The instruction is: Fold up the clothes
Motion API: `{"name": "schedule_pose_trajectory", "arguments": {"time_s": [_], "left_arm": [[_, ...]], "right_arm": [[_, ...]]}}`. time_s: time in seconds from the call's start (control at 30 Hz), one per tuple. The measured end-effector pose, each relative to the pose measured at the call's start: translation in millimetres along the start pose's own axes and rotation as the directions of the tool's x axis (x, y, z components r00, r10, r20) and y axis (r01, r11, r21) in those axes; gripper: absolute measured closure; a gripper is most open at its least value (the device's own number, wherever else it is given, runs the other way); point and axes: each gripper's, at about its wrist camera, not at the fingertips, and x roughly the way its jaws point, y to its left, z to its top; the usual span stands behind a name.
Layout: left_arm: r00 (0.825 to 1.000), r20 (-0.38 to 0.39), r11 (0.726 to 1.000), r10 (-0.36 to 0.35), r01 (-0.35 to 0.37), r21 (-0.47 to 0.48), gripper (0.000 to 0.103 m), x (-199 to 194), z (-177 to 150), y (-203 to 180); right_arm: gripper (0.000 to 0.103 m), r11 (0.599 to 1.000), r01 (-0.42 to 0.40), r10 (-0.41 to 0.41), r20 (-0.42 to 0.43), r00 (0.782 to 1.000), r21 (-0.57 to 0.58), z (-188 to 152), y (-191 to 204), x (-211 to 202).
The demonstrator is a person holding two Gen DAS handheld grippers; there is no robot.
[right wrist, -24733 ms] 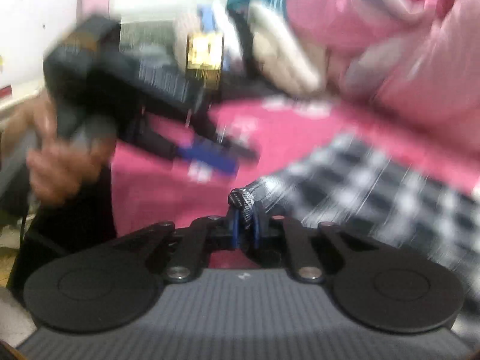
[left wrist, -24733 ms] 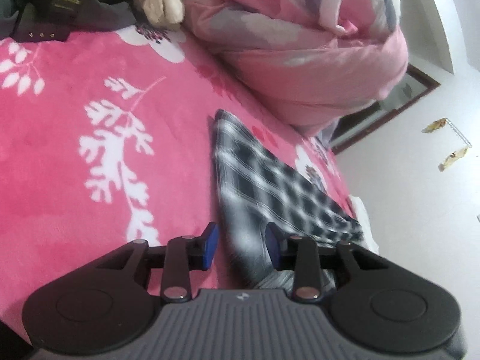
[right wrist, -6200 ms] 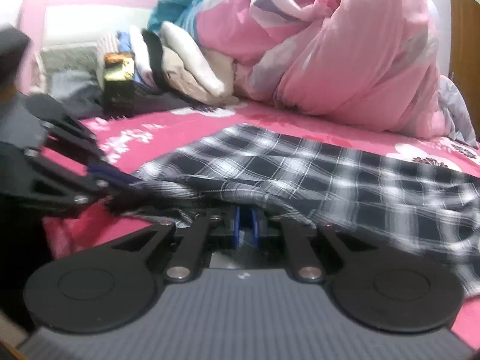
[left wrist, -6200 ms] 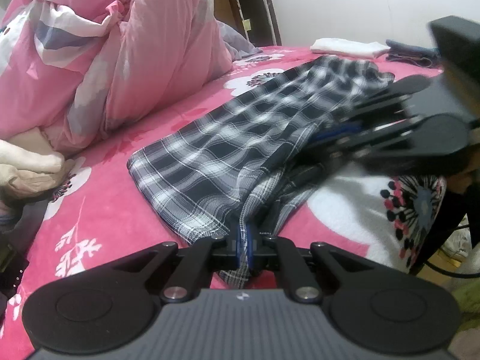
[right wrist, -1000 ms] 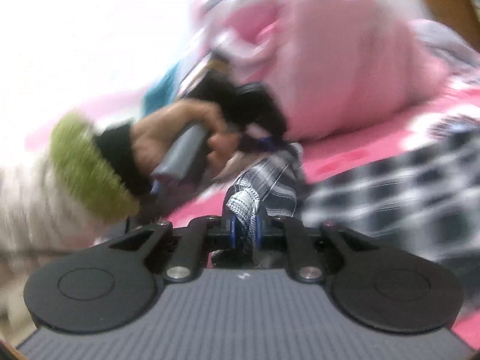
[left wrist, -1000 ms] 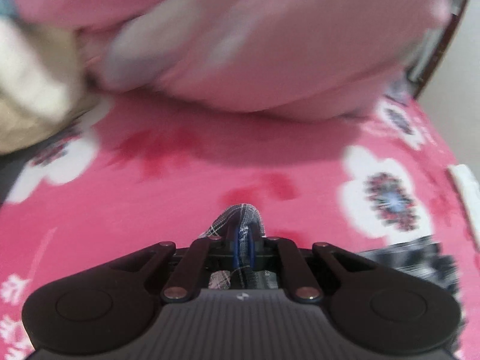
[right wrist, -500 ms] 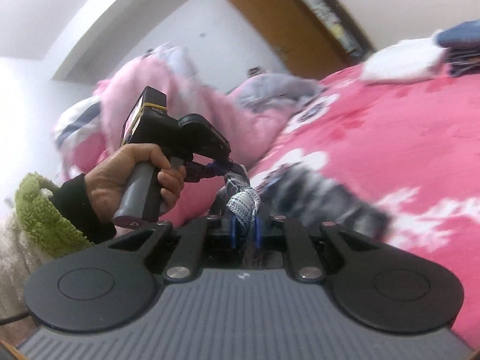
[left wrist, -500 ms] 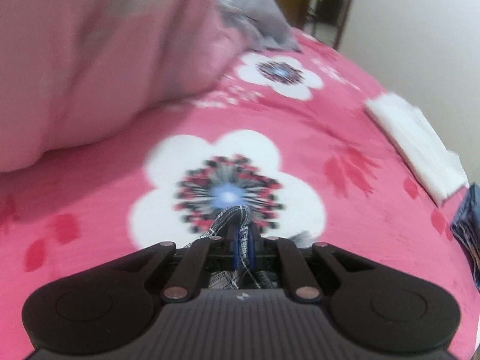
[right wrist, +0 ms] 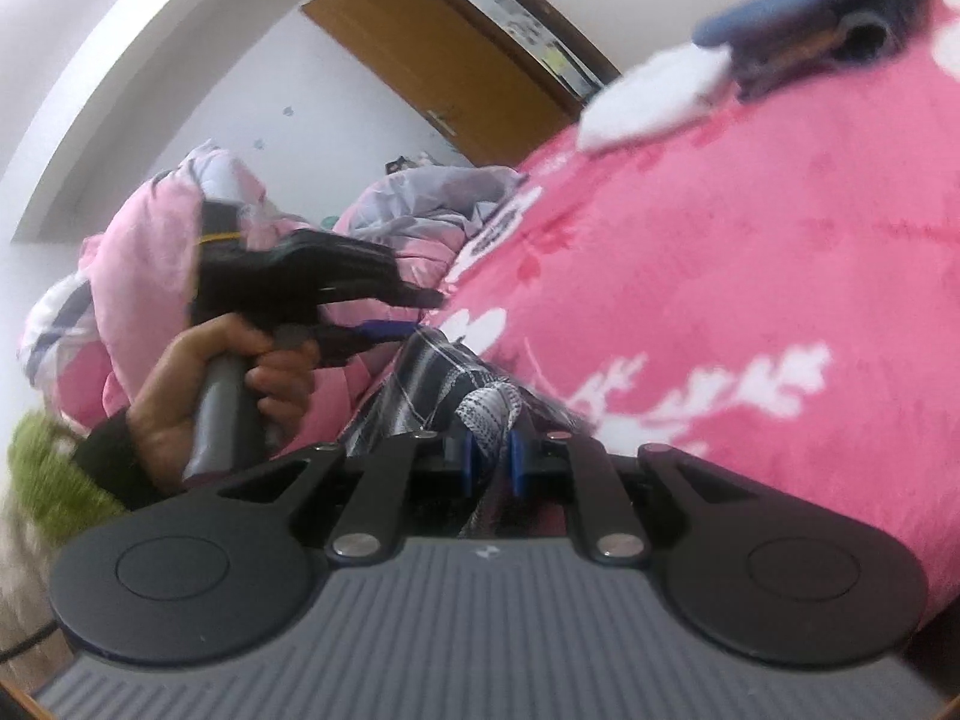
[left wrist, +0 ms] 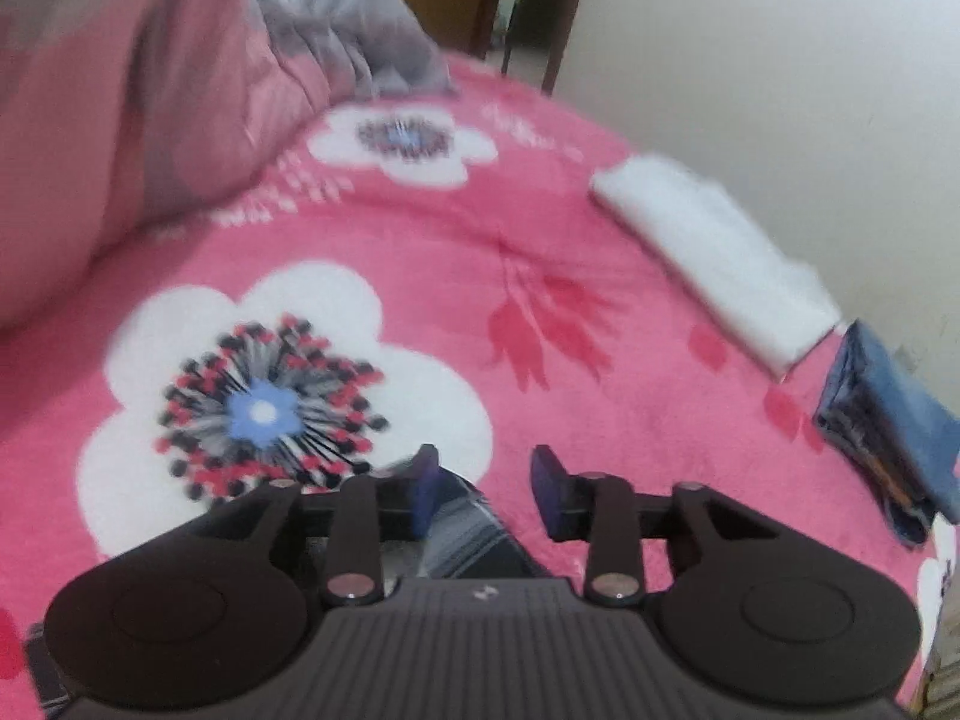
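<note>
Left wrist view: the left tool (left wrist: pixel 483 489) points down at the pink flower blanket (left wrist: pixel 600 240) on the bed. Its jaws are opening. A bit of the checked cloth (left wrist: pixel 468 540) lies low between them, and the pads do not press it. So this step looks like letting go of a corner after a fold is carried over. On the blanket I count one checked cloth, one folded white cloth (left wrist: pixel 714 252) far from the tool by the wall, and one folded blue cloth (left wrist: pixel 888 420) just next to the white one. One big pink quilt (left wrist: pixel 132 120) is piled on the other side of the blanket.

Right wrist view: the right tool (right wrist: pixel 489 465) is squeezed narrow on a bunched edge of the checked cloth (right wrist: pixel 486 414). The cloth lies on the blanket right in front of this tool. A hand (right wrist: pixel 210 384) holds the left tool (right wrist: pixel 414 315) just above the same cloth. I count two tools, one hand, one white cloth (right wrist: pixel 654 96), one blue cloth (right wrist: pixel 810 24) and one brown door (right wrist: pixel 444 60).

Next, I think the right tool must lay its edge down flat beside the dropped corner, then let go too. The edges should line up.
</note>
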Motion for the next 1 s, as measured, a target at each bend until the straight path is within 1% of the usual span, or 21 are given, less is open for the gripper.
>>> {"name": "schedule_pose_trajectory", "arguments": {"time_s": [0.07,0.2,0.23,0.27,0.3,0.33,0.37,0.4,0.43,0.47,0.53,0.57,0.67,0.73,0.77,0.8,0.83,0.9,0.93,0.97,1.0], "left_arm": [[0.999,0.038,1.0,0.001,0.0,-0.01,0.065,-23,1,12],[0.993,0.101,0.998,0.059,-0.056,-0.03,0.064,-96,6,53],[0.989,0.119,0.996,0.089,-0.086,-0.031,0.063,-115,4,64],[0.984,0.136,0.993,0.115,-0.112,-0.032,0.058,-136,2,76],[0.979,0.147,0.99,0.142,-0.138,-0.034,0.056,-158,-3,90],[0.977,0.143,0.987,0.161,-0.158,-0.033,0.053,-173,-8,100],[0.977,0.122,0.984,0.177,-0.175,-0.027,0.053,-186,-18,110],[0.976,0.102,0.981,0.192,-0.191,-0.02,0.052,-198,-29,119],[0.978,0.084,0.982,0.191,-0.19,-0.017,0.052,-205,-40,127],[0.982,0.068,0.984,0.175,-0.174,-0.019,0.051,-210,-55,132],[0.995,0.021,0.994,0.097,-0.096,-0.041,0.051,-204,-90,136],[0.998,-0.002,0.997,0.057,-0.057,-0.054,0.051,-201,-108,137],[0.997,-0.045,0.992,-0.063,0.058,-0.115,0.054,-185,-154,139],[0.986,-0.045,0.967,-0.163,0.15,-0.207,0.054,-169,-179,142],[0.977,-0.04,0.947,-0.208,0.19,-0.26,0.054,-161,-188,145],[0.968,-0.035,0.922,-0.249,0.226,-0.314,0.054,-152,-196,149],[0.963,-0.032,0.907,-0.269,0.242,-0.345,0.054,-146,-201,150],[0.959,-0.022,0.894,-0.283,0.255,-0.368,0.054,-133,-206,152],[0.957,-0.017,0.887,-0.29,0.262,-0.38,0.054,-127,-209,153],[0.955,-0.012,0.882,-0.295,0.267,-0.389,0.054,-123,-210,154],[0.952,0.006,0.871,-0.306,0.283,-0.401,0.054,-121,-213,155]], "right_arm": [[0.092,0.999,-0.002,0.003,-0.007,1.0,0.036,1,-5,1],[0.085,0.992,-0.004,0.006,-0.016,1.0,0.127,9,-17,0],[0.083,0.991,0.0,0.003,-0.019,1.0,0.135,11,-20,-1],[0.078,0.99,0.004,-0.001,-0.021,1.0,0.143,14,-22,-2],[0.077,0.988,0.015,-0.012,-0.023,1.0,0.152,17,-25,-3],[0.077,0.988,0.024,-0.02,-0.024,0.999,0.154,21,-26,-5],[0.076,0.987,0.032,-0.029,-0.026,0.999,0.156,25,-27,-8],[0.075,0.988,0.059,-0.057,-0.025,0.998,0.139,30,-26,-11],[0.073,0.989,0.087,-0.085,-0.023,0.996,0.121,34,-25,-15],[0.073,0.99,0.109,-0.108,-0.019,0.994,0.092,38,-22,-20],[0.073,0.989,0.147,-0.146,-0.022,0.989,0.032,47,-15,-30],[0.073,0.987,0.158,-0.158,-0.036,0.987,0.002,50,-10,-34],[0.073,0.988,0.14,-0.148,-0.124,0.981,-0.071,54,5,-34],[0.07,0.99,0.117,-0.129,-0.157,0.979,-0.08,62,9,-27],[0.061,0.99,0.105,-0.12,-0.176,0.977,-0.09,68,11,-23],[0.056,0.992,0.082,-0.099,-0.2,0.975,-0.095,74,10,-15],[0.052,0.994,0.06,-0.079,-0.219,0.973,-0.091,82,8,-4],[0.045,0.996,0.006,-0.029,-0.269,0.963,-0.085,96,1,19],[0.041,0.998,-0.002,-0.017,-0.303,0.953,-0.064,101,-6,35],[0.04,0.999,-0.009,-0.006,-0.337,0.942,-0.041,107,-13,51],[0.039,1.0,-0.022,0.012,-0.381,0.925,-0.023,109,-21,68]]}}
